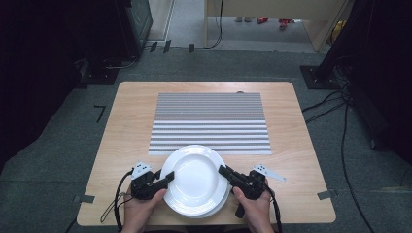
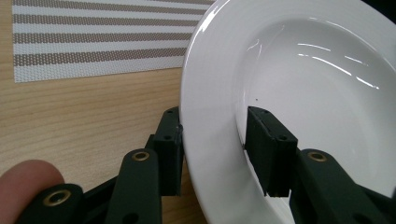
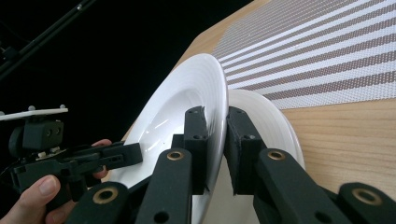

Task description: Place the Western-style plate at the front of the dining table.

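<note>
A white deep plate (image 1: 194,177) sits at the near middle of the wooden surface (image 1: 301,165), on top of a second white plate (image 3: 271,116) whose rim shows beneath it. Its far edge overlaps the near edge of a striped placemat (image 1: 210,121). The left gripper (image 1: 165,179) has its jaws closed on the top plate's left rim, one jaw under the rim and one inside the bowl, as the left gripper view shows (image 2: 217,149). The right gripper (image 1: 226,172) pinches the opposite rim, its jaws nearly together with the thin edge between them (image 3: 215,140). In the right gripper view, the top plate's right side seems raised off the lower plate.
</note>
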Available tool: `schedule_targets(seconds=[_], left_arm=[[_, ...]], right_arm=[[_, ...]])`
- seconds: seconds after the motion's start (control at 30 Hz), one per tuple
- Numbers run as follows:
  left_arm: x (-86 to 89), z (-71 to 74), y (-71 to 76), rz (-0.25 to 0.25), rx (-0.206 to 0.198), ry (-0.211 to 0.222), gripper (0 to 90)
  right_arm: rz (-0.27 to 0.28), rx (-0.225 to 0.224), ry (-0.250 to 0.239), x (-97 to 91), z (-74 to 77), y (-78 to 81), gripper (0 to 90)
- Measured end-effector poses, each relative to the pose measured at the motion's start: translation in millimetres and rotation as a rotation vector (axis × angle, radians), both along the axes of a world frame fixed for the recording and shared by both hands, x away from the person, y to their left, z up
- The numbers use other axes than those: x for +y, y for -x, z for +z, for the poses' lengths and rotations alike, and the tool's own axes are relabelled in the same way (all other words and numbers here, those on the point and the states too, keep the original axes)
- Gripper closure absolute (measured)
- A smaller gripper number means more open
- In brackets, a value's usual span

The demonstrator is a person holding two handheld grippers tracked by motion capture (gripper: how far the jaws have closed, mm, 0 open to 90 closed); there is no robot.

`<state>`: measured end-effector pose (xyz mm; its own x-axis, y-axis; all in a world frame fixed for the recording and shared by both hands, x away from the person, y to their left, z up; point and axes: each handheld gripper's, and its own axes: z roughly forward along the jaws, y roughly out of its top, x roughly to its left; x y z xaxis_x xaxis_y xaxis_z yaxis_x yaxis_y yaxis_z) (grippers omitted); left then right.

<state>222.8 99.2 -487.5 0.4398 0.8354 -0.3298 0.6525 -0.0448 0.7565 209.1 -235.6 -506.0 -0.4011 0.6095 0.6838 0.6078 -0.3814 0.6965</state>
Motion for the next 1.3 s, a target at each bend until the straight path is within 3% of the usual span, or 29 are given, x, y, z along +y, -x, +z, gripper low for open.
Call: schedule_targets(seconds=[0.1,0.27,0.37,0.8,0.93,1.3], left_arm=[[6.1,-1.8,-1.2,0.01,0.018,0.08,64.4],[6.1,0.1,1.0,0.016,-0.009,0.072,65.2],[9.4,1.9,1.4,0.02,-0.017,0.113,67.3],[4.6,10.0,2.3,0.033,-0.039,0.135,68.9],[3.1,12.7,-0.4,0.026,-0.03,0.16,69.3],[-2.2,18.9,-13.1,0.036,-0.013,0.167,69.1]], right_arm=[[-0.004,0.002,-0.006,0.1,-2.0,0.3,81.4],[-0.008,-0.003,-0.005,1.3,-1.8,1.6,81.2],[-0.015,-0.005,-0.006,2.0,-2.4,2.0,81.0],[-0.046,-0.015,-0.023,0.5,4.6,5.8,82.0],[-0.055,-0.018,-0.037,-2.4,9.4,5.6,82.6],[-0.063,-0.02,-0.039,-7.0,17.8,-7.7,82.9]])
